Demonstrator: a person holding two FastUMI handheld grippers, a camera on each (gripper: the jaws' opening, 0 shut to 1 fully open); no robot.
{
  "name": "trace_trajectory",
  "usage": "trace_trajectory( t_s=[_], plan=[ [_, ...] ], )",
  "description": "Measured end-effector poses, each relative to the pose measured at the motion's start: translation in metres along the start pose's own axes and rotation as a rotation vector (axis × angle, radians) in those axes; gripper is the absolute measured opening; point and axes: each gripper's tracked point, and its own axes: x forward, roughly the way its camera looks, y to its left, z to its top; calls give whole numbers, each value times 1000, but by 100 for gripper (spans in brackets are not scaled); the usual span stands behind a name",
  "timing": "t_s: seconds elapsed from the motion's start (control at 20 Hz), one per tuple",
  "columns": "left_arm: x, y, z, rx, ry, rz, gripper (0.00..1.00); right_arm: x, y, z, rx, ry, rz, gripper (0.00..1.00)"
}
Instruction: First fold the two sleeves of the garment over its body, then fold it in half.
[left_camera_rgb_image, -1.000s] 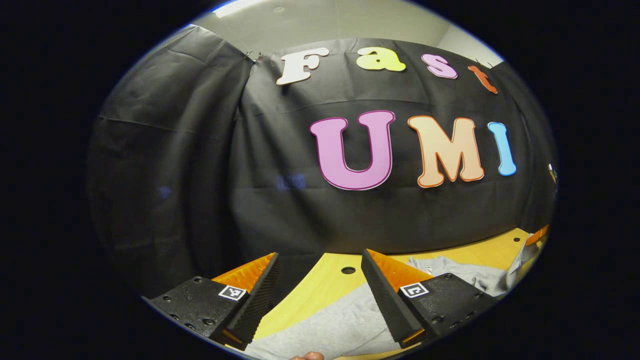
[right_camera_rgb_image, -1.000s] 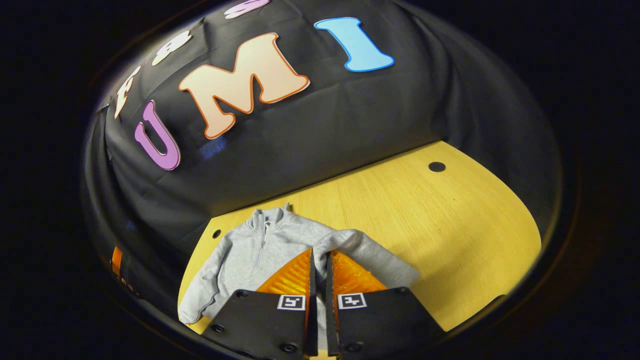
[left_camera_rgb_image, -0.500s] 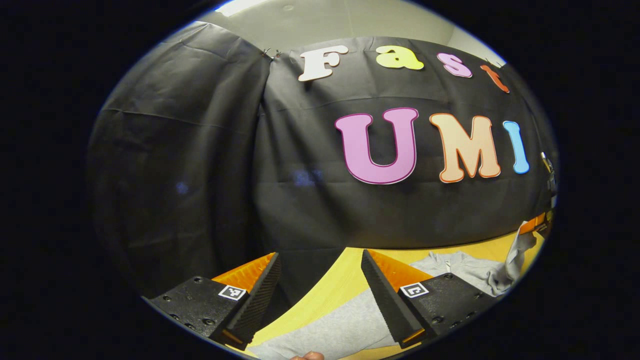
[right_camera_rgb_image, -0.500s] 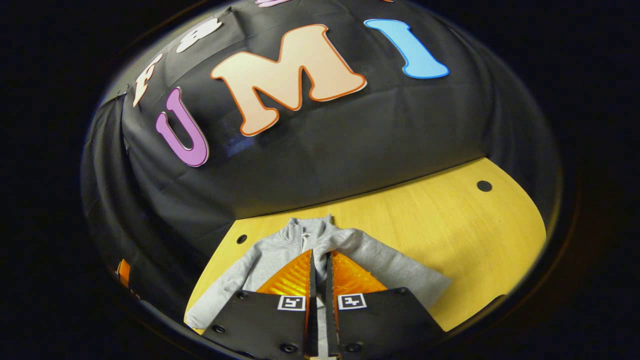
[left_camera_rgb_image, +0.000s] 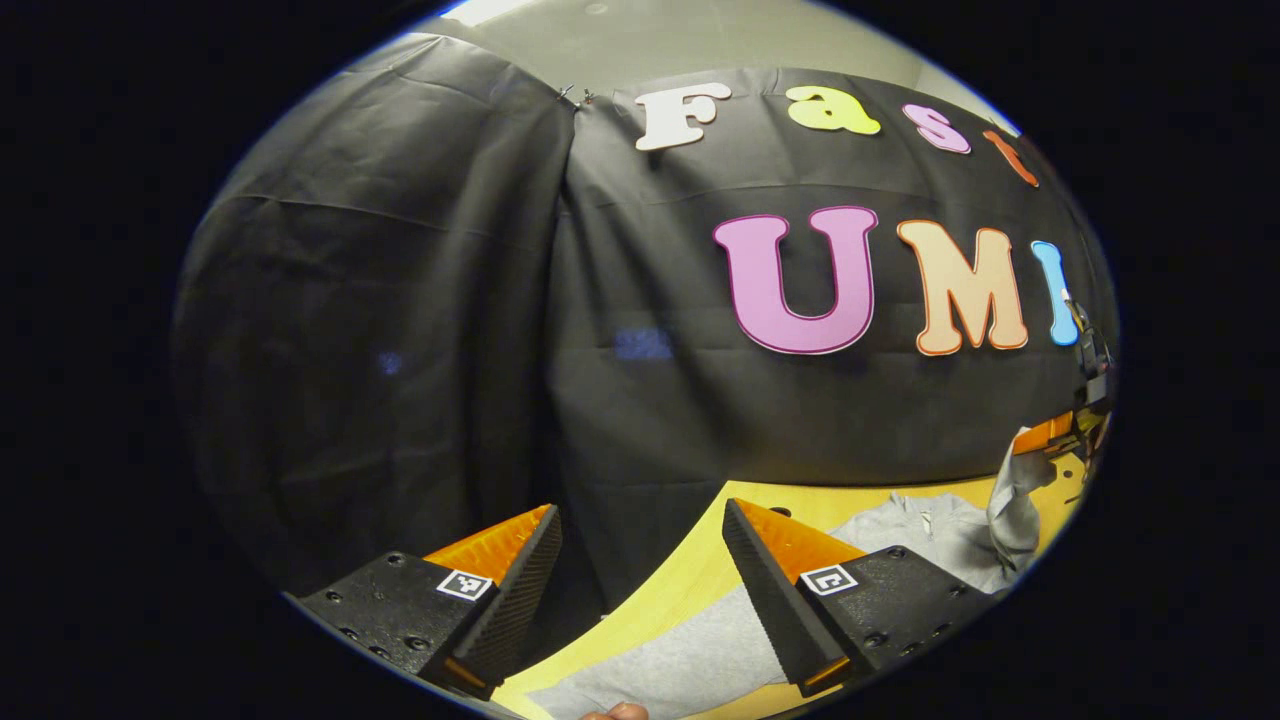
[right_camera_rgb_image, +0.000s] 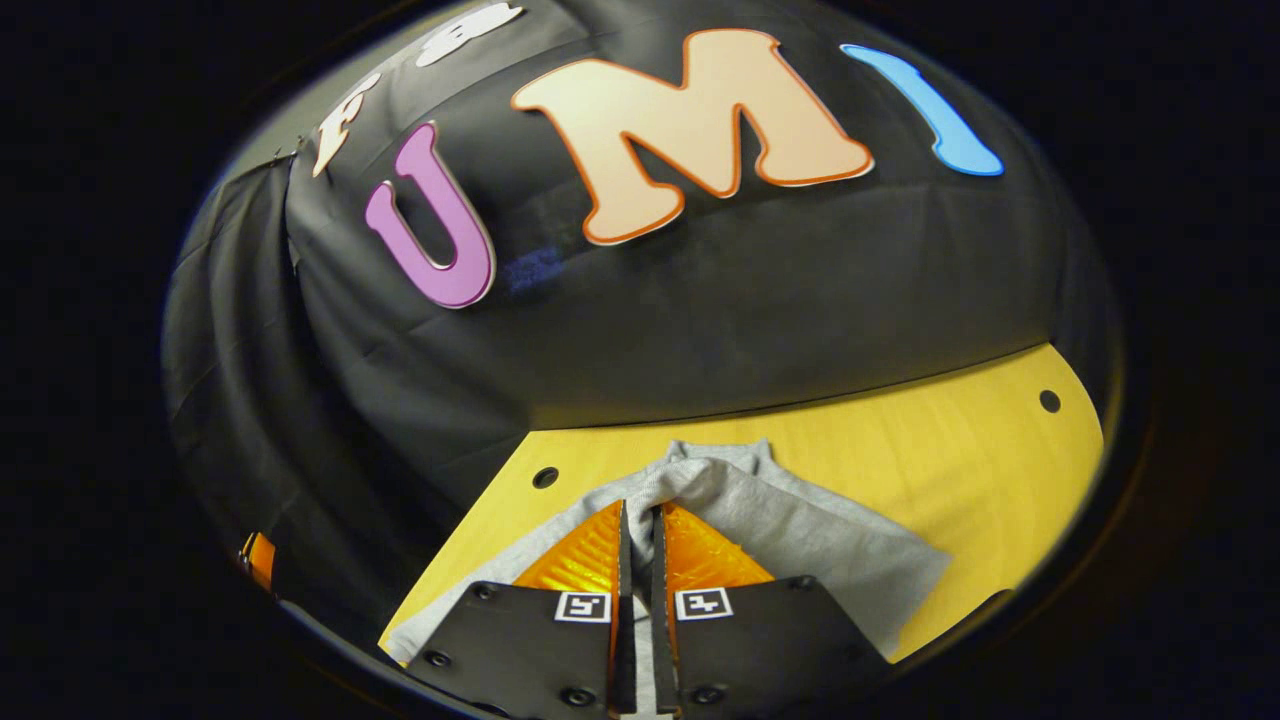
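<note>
Garment (right_camera_rgb_image: 800, 545) lies near the tabletop's (right_camera_rgb_image: 960, 450) back edge; right gripper (right_camera_rgb_image: 636, 560) jaws pinch its lifted sleeve (left_camera_rgb_image: 1015, 495), left gripper (left_camera_rgb_image: 640, 590) jaws gape empty above its hem.

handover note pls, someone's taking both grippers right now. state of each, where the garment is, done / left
Right gripper: shut on the sleeve, lifted and crossing the garment's body.
Left gripper: open, holding nothing, above the near sleeve on the table.
Garment: flat, collar toward the booth wall.
Done: nothing laid down yet; first sleeve fold under way.
Left: lay this sleeve on the body, fold the other sleeve, then fold in half.
</note>
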Motion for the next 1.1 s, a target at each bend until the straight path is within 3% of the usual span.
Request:
trace_trajectory(
  t_s=[0.4, 0.5, 0.55, 0.85, 0.9, 0.95, 1.05, 1.1],
  plan=[
    [-5, 38, -15, -1, 31, 46, 95, 62, 61, -55, -23, 119, 55, 9],
    [-7, 45, -20, 8, 44, 54, 95, 78, 72, -76, -43, 158, 50, 9],
    [-7, 49, -22, 13, 47, 57, 100, 85, 75, -86, -57, 176, 42, 9],
    [-15, 66, -45, 27, 109, 71, 95, 107, 75, -132, -33, 288, -24, 9],
    [-16, 68, -50, 24, 122, 72, 95, 110, 76, -136, -17, 293, -21, 17],
    [-15, 68, -53, 21, 136, 71, 100, 111, 77, -135, -10, 290, -19, 16],
    [-13, 69, -61, 17, 160, 68, 96, 109, 84, -134, 3, 285, 7, 16],
    [-12, 70, -66, 16, 170, 66, 100, 109, 89, -134, 3, 284, 18, 32]
  ],
)
